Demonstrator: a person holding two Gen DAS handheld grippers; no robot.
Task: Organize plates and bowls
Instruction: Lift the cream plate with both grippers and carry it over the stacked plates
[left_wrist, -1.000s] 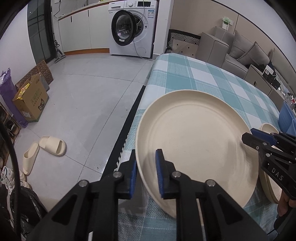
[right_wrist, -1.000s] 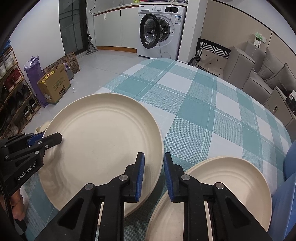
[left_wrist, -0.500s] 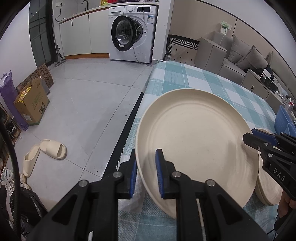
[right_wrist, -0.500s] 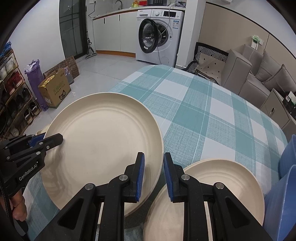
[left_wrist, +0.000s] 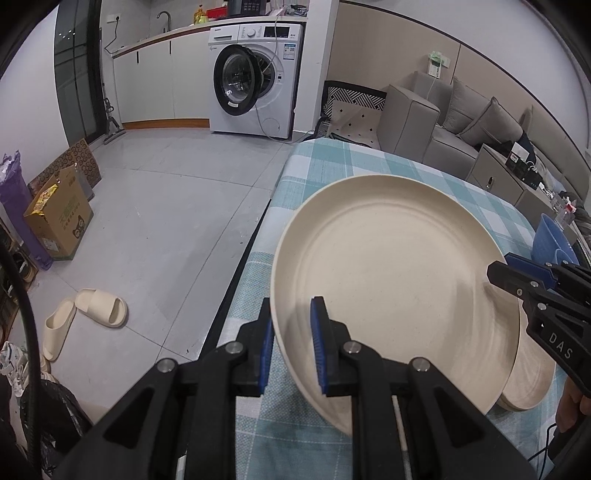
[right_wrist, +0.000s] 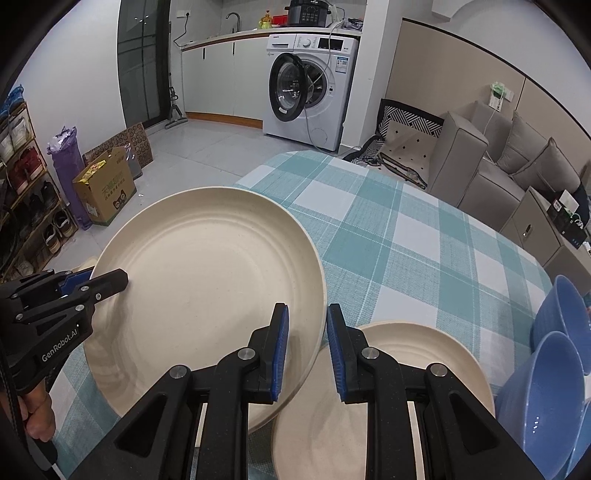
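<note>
both grippers, left gripper (left_wrist: 291, 343) and right gripper (right_wrist: 306, 350), have fingers clenched on opposite rims of the cream plate (right_wrist: 207, 288), held tilted above the checkered surface (right_wrist: 406, 240), partly over a second plate (right_wrist: 406, 369).

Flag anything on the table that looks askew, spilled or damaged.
Nothing spilled or damaged. The large cream plate is tilted, overlapping the second plate, but both grippers hold its rim. The blue bowls lean at the table's edge.

Cream plate (right_wrist: 207, 291) between right gripper (right_wrist: 306, 343) and left gripper (right_wrist: 110, 278), above second plate (right_wrist: 417, 373), beside 2 blue bowls (right_wrist: 554, 373).
</note>
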